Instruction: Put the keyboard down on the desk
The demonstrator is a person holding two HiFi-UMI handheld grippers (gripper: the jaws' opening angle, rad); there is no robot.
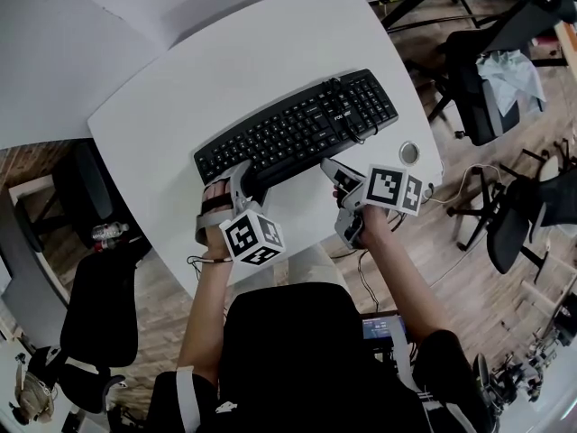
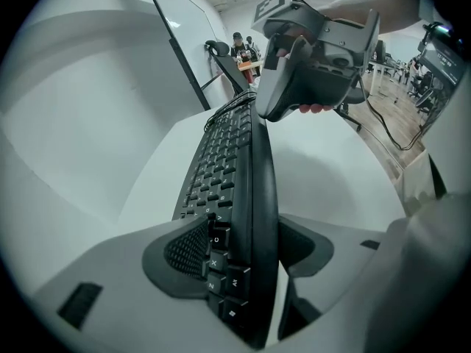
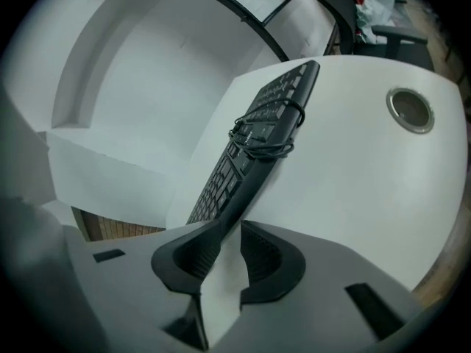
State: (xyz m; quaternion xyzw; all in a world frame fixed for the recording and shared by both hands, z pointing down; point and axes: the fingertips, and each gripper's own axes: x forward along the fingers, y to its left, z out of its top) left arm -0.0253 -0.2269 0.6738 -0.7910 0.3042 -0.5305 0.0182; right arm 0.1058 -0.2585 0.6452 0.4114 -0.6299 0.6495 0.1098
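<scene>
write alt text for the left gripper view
The left tool grips a black keyboard, jaws closed on its near end. The keyboard runs away over a white desk, and the right tool hangs near its front edge farther along.

There is one keyboard (image 1: 297,129), one desk (image 1: 225,52), one cable (image 1: 350,120), one grommet (image 1: 409,152), one bottle (image 1: 106,234), two grippers, the left gripper (image 1: 238,180) and the right gripper (image 1: 331,170), and at least three chairs (image 1: 491,70).

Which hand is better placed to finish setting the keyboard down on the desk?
Left, probably: the left gripper has the keyboard between its jaws, so it can release it; the right gripper is open and empty.
</scene>
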